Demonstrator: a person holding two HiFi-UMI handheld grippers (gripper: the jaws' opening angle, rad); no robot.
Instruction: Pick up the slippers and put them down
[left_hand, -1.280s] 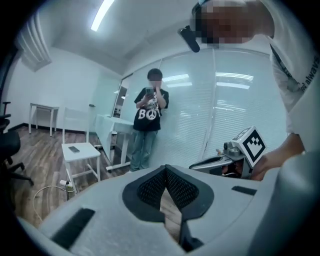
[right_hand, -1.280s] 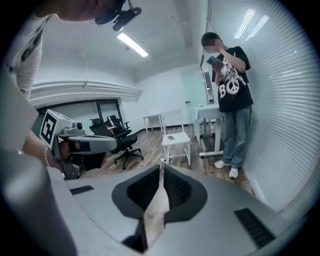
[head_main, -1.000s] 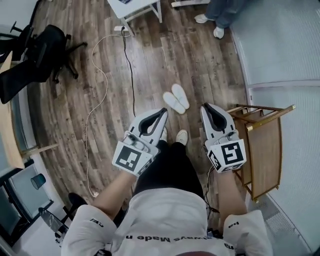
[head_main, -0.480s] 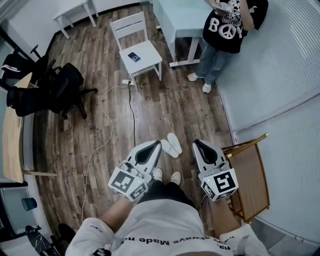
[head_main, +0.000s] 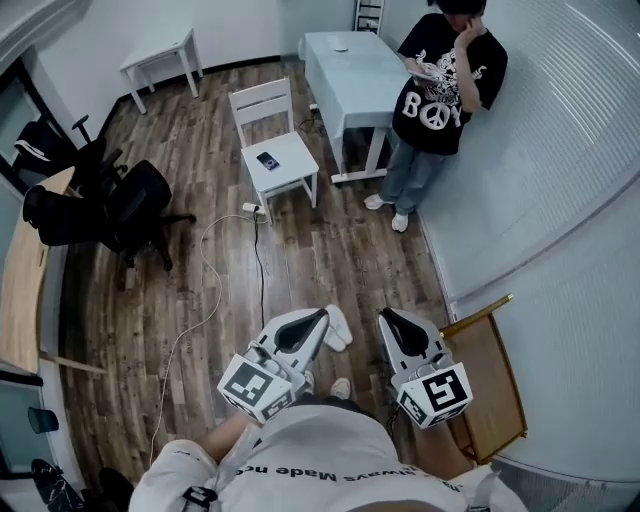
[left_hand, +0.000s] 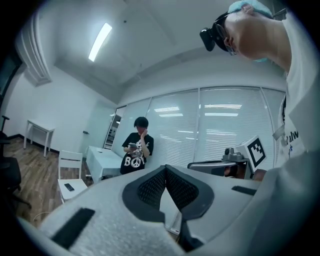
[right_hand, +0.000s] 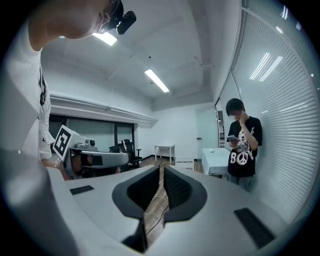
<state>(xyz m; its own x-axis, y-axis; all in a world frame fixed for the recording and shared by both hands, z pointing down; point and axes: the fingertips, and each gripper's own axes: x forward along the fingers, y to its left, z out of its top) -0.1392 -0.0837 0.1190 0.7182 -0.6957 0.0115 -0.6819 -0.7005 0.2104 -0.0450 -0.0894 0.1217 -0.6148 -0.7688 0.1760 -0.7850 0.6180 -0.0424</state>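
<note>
A pair of white slippers (head_main: 338, 327) lies side by side on the wooden floor, just ahead of the person's feet and partly hidden behind my left gripper (head_main: 322, 316). That gripper is held high above the floor, pointing level, its jaws shut on nothing. My right gripper (head_main: 385, 318) is beside it at the same height, also shut and empty. In the left gripper view the left gripper (left_hand: 165, 169) shows its tips meeting. In the right gripper view the right gripper (right_hand: 161, 169) shows only a thin slit between its pads. Neither gripper touches the slippers.
A white chair (head_main: 275, 150) with a phone (head_main: 268, 160) on its seat stands ahead, next to a pale table (head_main: 350, 70). A person (head_main: 435, 100) stands by the blinds. Black office chairs (head_main: 110, 205) are at the left, a cable (head_main: 212, 290) runs along the floor, and a wooden rack (head_main: 488, 372) is at the right.
Both grippers have risen well above the floor. The head view has tilted up, so more of the room shows and the slippers look smaller and lower in the picture.
</note>
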